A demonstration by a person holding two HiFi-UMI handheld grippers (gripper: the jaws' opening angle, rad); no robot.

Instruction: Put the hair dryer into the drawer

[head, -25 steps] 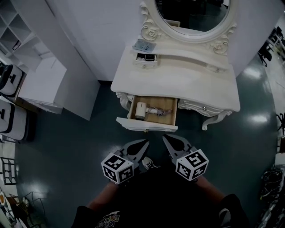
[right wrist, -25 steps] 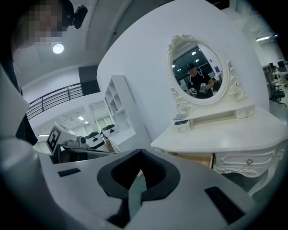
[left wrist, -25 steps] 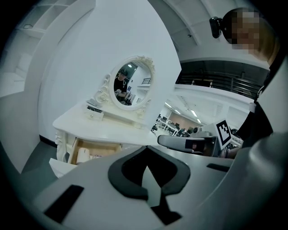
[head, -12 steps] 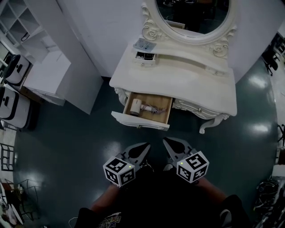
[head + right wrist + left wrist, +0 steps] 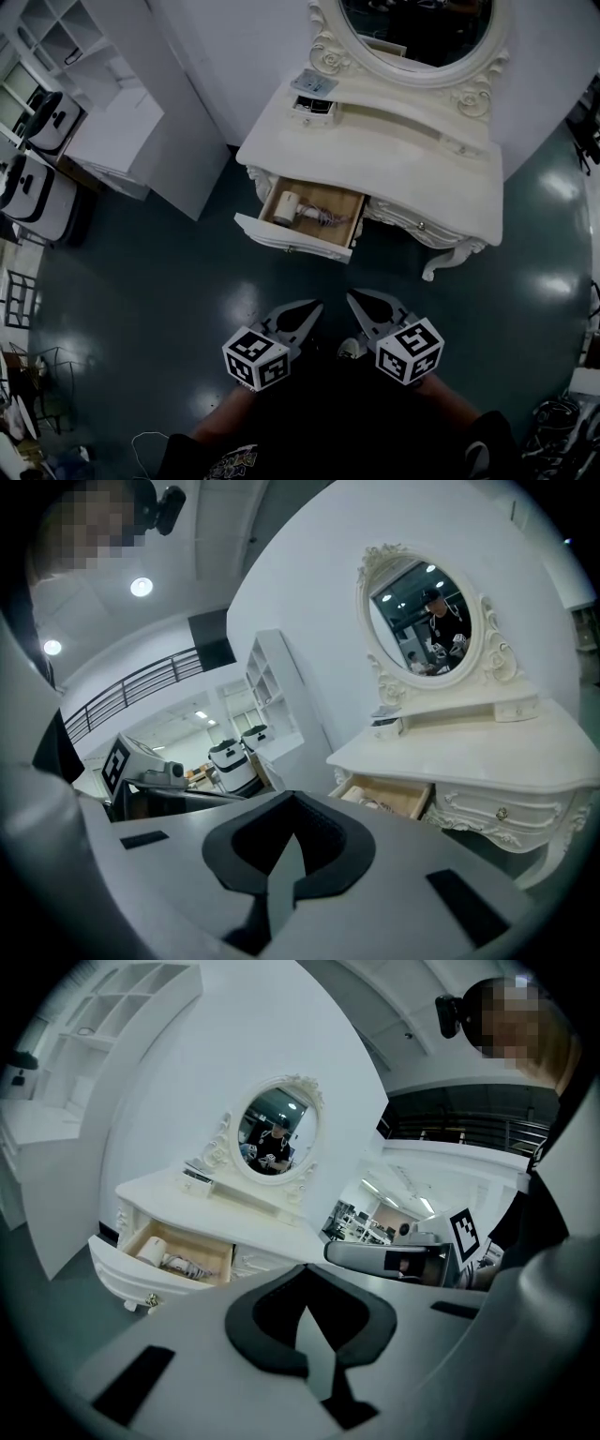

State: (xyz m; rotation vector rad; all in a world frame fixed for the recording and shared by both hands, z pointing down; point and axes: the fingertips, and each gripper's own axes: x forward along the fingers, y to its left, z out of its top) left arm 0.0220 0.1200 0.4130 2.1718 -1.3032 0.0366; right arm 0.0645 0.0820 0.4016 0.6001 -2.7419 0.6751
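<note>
Grippers nearest: the left gripper (image 5: 315,306) and right gripper (image 5: 351,297) are both closed and empty, farther back from the drawer (image 5: 291,242) than a second ago. Inside the open drawer lies the hair dryer (image 5: 289,207), so stowing looks done. Only the gripper views show the person reflected in the mirror (image 5: 277,1132).

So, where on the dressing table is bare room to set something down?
The tabletop between the raised shelf and the front edge is bare. Crowded: the open drawer, taken by the hair dryer and its cord, and the shelf's left end, with small items.
</note>
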